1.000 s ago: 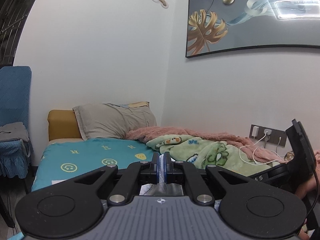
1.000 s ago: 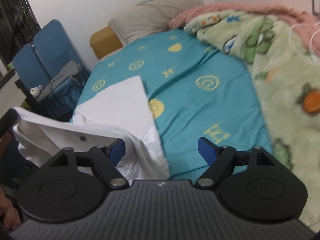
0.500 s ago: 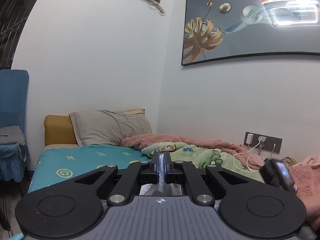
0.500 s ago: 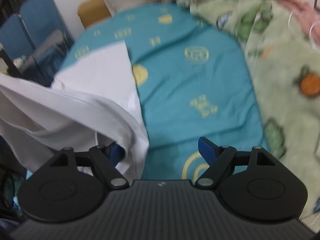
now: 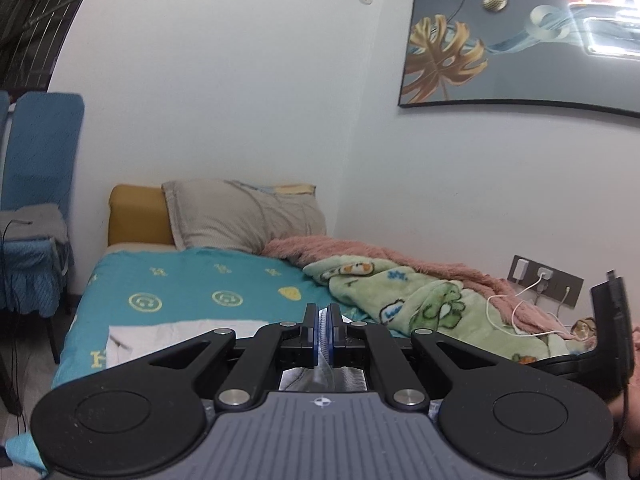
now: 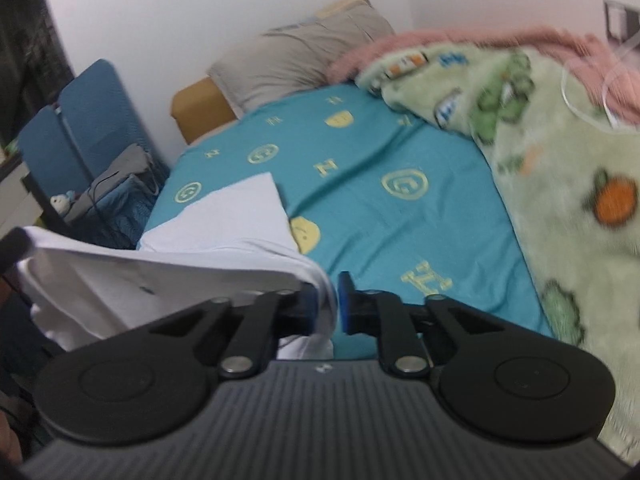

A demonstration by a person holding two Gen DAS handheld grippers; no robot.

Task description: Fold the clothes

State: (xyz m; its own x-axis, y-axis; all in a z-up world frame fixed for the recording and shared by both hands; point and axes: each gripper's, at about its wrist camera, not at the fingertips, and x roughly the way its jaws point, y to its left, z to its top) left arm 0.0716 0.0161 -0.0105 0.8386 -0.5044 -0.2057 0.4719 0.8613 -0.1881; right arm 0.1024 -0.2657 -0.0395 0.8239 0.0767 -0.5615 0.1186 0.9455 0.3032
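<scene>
- Right jaws [image 6: 329,300], spread wide a second ago, now close on a fold of the white garment [image 6: 160,276].
- Left jaws [image 5: 323,330] pressed together, pinching white cloth.
- Garment hangs between both grips, far part on the bed [image 6: 392,152]; ready to lift and fold.

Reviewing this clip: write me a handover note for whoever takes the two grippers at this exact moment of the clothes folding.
Left gripper: shut, with a bit of pale fabric pinched between its pads.
Right gripper: closed on a bunched edge of the white garment.
Garment: one part is lifted and stretched between the grippers, the rest lies flat on the teal bed sheet near the bed's left edge. The green blanket is heaped on the right side, clear of it.
Done: both grips appear set.
Left: no finished fold shows. Probably carry the held edge over the flat part, lay it down, release, smooth, then finish the folds.
</scene>
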